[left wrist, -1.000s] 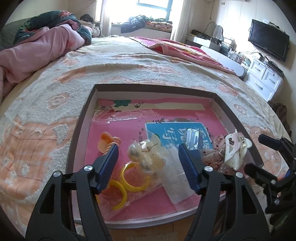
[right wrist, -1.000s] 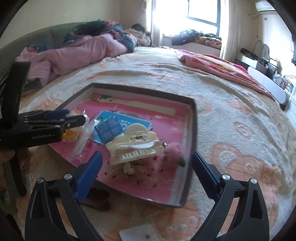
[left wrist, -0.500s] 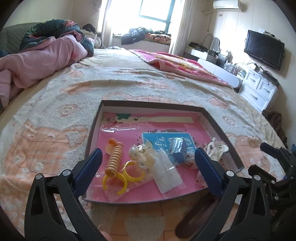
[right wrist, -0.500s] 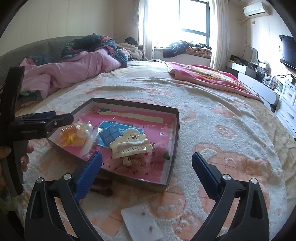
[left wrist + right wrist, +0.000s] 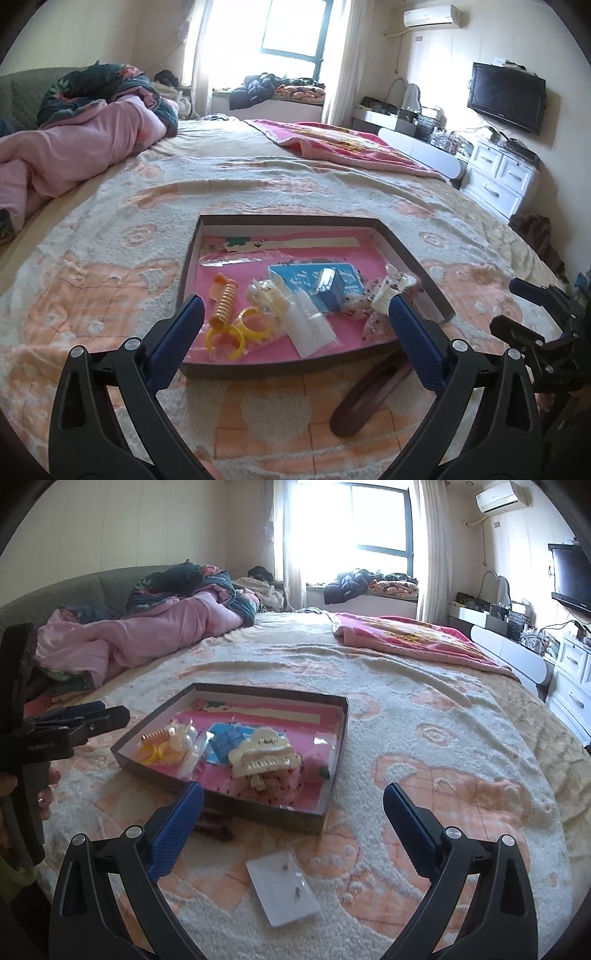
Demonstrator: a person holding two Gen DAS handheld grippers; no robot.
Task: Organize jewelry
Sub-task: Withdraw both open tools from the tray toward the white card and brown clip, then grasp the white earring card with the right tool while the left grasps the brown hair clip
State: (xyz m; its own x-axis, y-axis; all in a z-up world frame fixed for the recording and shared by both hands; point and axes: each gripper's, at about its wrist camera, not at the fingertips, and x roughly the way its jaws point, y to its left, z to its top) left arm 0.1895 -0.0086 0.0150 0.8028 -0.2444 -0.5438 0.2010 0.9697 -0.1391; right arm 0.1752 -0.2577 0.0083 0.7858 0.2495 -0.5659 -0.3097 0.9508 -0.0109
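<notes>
A shallow dark box (image 5: 413, 254) with a pink floor lies on the bed; it also shows in the right wrist view (image 5: 341, 738). It holds an orange spiral tie (image 5: 223, 304), yellow rings (image 5: 255, 325), a pearl piece in a clear bag (image 5: 266, 295), a blue card (image 5: 310, 277) and a cream claw clip (image 5: 264, 755). A brown hair clip (image 5: 365, 397) lies outside the box's near edge. A small clear bag with earrings (image 5: 282, 886) lies on the bed. My left gripper (image 5: 295, 332) and right gripper (image 5: 293, 821) are open, empty, back from the box.
Pink bedding (image 5: 74, 155) is heaped at the far left. A pink blanket (image 5: 343, 147) lies at the far side of the bed. White drawers (image 5: 498, 181) and a wall television (image 5: 506, 96) stand to the right.
Both grippers have drawn back and up from the box. The left jaws, narrower over the box a second ago, now stand wide. The brown clip and earring bag have come into view.
</notes>
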